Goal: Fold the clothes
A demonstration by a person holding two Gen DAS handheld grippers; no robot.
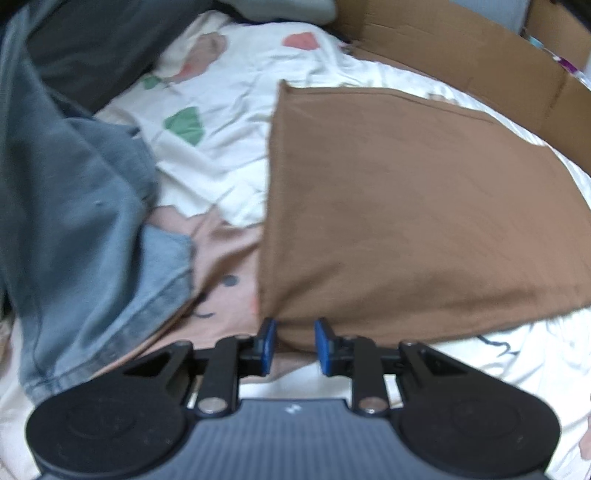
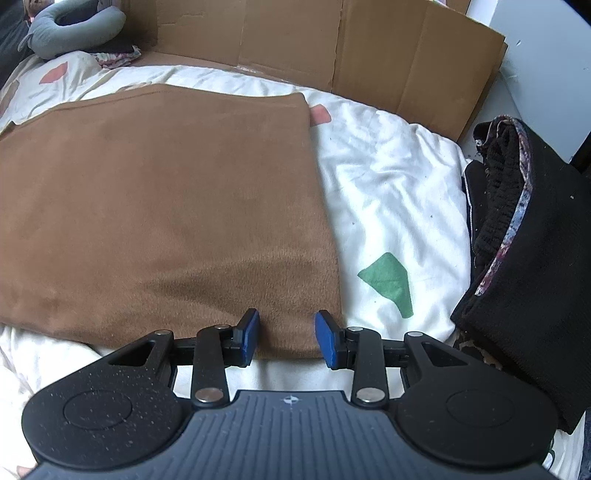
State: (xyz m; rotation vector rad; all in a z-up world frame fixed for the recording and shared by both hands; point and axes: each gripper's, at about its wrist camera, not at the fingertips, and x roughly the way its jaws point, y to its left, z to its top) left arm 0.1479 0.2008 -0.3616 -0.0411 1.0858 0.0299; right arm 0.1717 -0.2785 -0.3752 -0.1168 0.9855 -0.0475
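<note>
A brown garment [image 1: 406,206] lies folded flat on the bed, also filling the left of the right wrist view as the brown garment [image 2: 159,206]. My left gripper [image 1: 295,343] hovers at its near left corner. The blue pads [image 1: 266,341] stand apart, with the corner's edge lying loose between them, so this gripper is open. My right gripper [image 2: 286,338] is at the garment's near right corner. It is open too, and the flat, unbunched near edge runs between its pads [image 2: 327,341].
A white patterned bedsheet [image 2: 388,192] covers the bed. Blue denim clothing [image 1: 81,229] is heaped to the left, and a dark garment [image 1: 92,48] lies behind it. A black clothes pile [image 2: 524,266] sits at the right. Cardboard [image 2: 332,44] lines the far side, and a grey neck pillow [image 2: 74,26] lies at the far left.
</note>
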